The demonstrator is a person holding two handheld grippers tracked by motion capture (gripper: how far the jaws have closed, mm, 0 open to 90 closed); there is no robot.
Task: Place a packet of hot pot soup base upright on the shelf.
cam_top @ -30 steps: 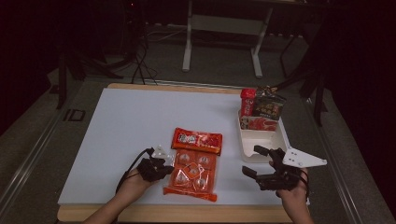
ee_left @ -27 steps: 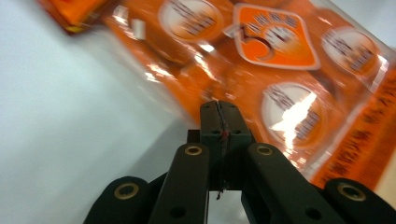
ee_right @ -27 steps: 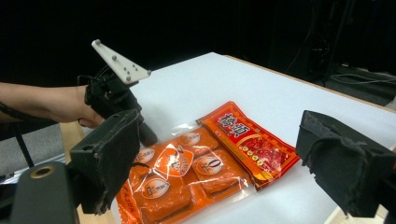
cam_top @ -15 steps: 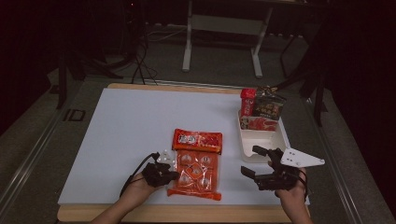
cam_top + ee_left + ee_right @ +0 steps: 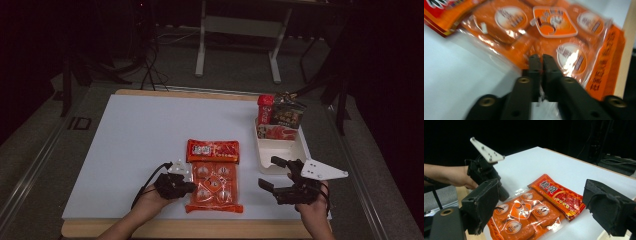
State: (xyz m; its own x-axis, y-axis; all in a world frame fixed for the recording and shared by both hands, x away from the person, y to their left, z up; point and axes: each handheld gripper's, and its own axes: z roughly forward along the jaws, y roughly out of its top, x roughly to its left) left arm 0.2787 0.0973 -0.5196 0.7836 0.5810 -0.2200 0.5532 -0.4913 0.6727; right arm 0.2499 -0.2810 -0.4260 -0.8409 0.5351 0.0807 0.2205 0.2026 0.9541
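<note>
While the left gripper pinches only the orange pack's clear edge, film could slip; right gripper gapes empty.

- The orange pack in the left gripper view is blurred and cut off by the top edge.
- The left gripper covers that pack's left edge.
- Print on the packets in the tray is too small to read.
</note>
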